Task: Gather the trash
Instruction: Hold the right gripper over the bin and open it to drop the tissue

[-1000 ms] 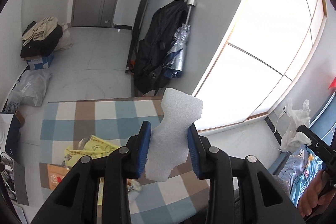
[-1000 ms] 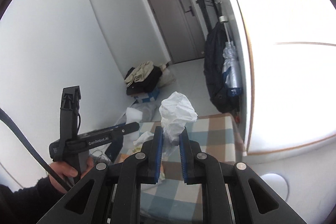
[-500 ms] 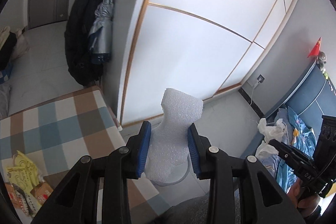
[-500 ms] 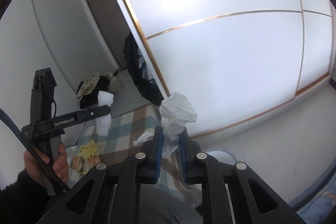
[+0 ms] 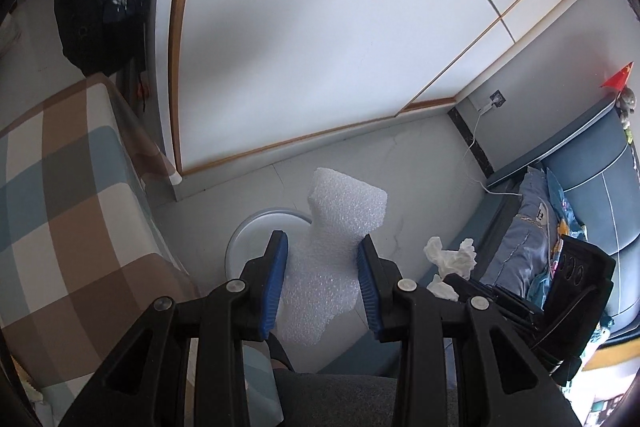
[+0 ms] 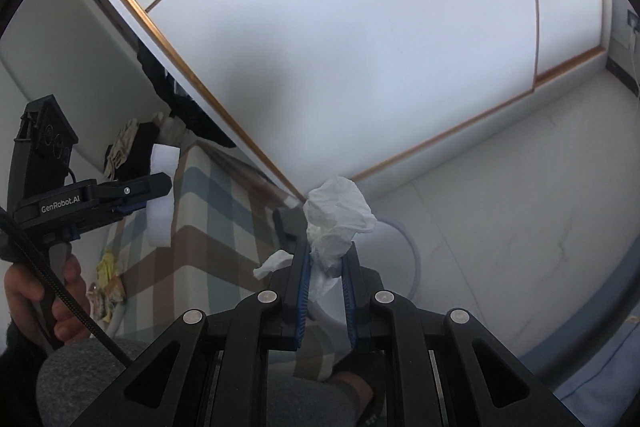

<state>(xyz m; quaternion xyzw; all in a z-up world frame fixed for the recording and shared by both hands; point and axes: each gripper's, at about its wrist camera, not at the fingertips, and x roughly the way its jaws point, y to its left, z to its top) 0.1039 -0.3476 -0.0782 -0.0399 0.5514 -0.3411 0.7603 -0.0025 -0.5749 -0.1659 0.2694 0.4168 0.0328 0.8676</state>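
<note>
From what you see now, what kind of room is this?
Probably a small bedroom at home: a bed with blue bedding, a table with a checked cloth, and a white wardrobe with sliding doors.

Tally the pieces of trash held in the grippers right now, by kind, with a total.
White foam piece, clamped in the left gripper: 1
Crumpled white tissue, clamped in the right gripper: 1
Total held: 2
</note>
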